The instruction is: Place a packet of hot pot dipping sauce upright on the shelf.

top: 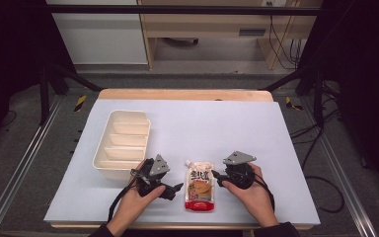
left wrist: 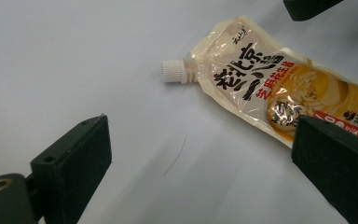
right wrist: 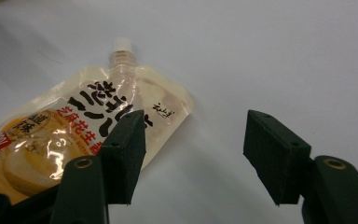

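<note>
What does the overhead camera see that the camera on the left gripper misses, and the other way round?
The high view alone takes in the cream divided tray, both hands, the left gripper, the right gripper and the floor around the table. The left gripper view alone gives the pouch's ribbed white cap and printed characters up close. Both share the sauce pouch lying flat on the pale table cover.
</note>
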A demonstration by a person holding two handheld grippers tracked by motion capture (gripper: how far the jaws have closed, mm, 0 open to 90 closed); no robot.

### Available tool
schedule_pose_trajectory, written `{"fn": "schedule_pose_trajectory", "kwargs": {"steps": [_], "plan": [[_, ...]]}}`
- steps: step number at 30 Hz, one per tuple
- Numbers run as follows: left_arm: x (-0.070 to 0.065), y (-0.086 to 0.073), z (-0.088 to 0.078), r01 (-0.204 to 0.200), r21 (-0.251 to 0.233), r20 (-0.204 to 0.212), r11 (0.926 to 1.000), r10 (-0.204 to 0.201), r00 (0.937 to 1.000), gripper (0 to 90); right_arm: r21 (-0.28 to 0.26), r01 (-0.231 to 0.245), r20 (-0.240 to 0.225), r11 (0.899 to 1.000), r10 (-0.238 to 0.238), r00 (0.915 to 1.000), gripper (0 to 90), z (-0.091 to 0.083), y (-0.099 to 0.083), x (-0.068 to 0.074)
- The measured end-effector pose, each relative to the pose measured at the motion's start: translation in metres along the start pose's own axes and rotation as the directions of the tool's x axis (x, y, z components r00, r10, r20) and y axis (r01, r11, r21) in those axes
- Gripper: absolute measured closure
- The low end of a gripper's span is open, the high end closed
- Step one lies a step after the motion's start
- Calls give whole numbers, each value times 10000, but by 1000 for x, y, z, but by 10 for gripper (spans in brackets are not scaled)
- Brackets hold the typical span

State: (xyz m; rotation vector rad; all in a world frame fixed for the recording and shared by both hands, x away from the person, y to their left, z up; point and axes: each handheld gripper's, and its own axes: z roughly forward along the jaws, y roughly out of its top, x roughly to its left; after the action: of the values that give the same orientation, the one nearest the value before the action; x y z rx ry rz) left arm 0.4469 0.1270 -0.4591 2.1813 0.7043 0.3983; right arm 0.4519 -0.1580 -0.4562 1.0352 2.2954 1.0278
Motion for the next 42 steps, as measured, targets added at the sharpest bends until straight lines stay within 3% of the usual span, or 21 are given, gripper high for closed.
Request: {"fn": "schedule_pose_trajectory", "kwargs": {"steps": [4, 5, 10, 12, 16, 17, 25, 33, 37, 42], "plan": [[-2, 0, 0, -57, -161, -235, 9999, 54, 9997, 49, -85, 7, -143, 10000, -8, 9999, 422, 0, 1, 2], [-3, 0, -1, 111, -362, -206, 9993, -119, 9997, 49, -74, 24, -276, 10000, -26, 9996, 430, 0, 2, 3], [-5, 1, -4, 41, -431, -273, 9991, -53, 9996, 49, -90, -130, -435, 9999, 126, 9990, 467, -1, 3, 3], [-5, 0, -6, -38, -466, -537, 9989, 13, 9986, 49, -147, -184, -503, 9997, 177, 9986, 474, 0, 4, 2], [-6, -1, -10, 8, -501, -592, 9987, -37, 9982, 51, -94, -75, -750, 9999, 68, 9972, 509, 13, 18, -7], [-7, -1, -12, -94, -508, -651, 9987, 61, 9979, 51, -125, -169, -1024, 9998, 155, 9946, 515, 21, 25, -10], [-6, -1, -10, -28, -565, -727, 9984, -14, 9974, 54, 431, -73, -1654, 9990, 143, 9861, 485, 42, 25, -9], [-7, 0, -10, -160, -566, -849, 9983, 112, 9963, 55, 578, -93, -1635, 9983, 186, 9864, 479, 46, 24, -6], [-5, 0, -9, -67, -512, -719, 9987, 30, 9974, 56, 800, -353, -1801, 9962, 492, 9824, 492, 47, 22, -9], [-3, 1, -7, -50, -467, -608, 9989, 22, 9982, 56, 904, -290, -1978, 9955, 464, 9791, 505, 48, 21, -7]]}}
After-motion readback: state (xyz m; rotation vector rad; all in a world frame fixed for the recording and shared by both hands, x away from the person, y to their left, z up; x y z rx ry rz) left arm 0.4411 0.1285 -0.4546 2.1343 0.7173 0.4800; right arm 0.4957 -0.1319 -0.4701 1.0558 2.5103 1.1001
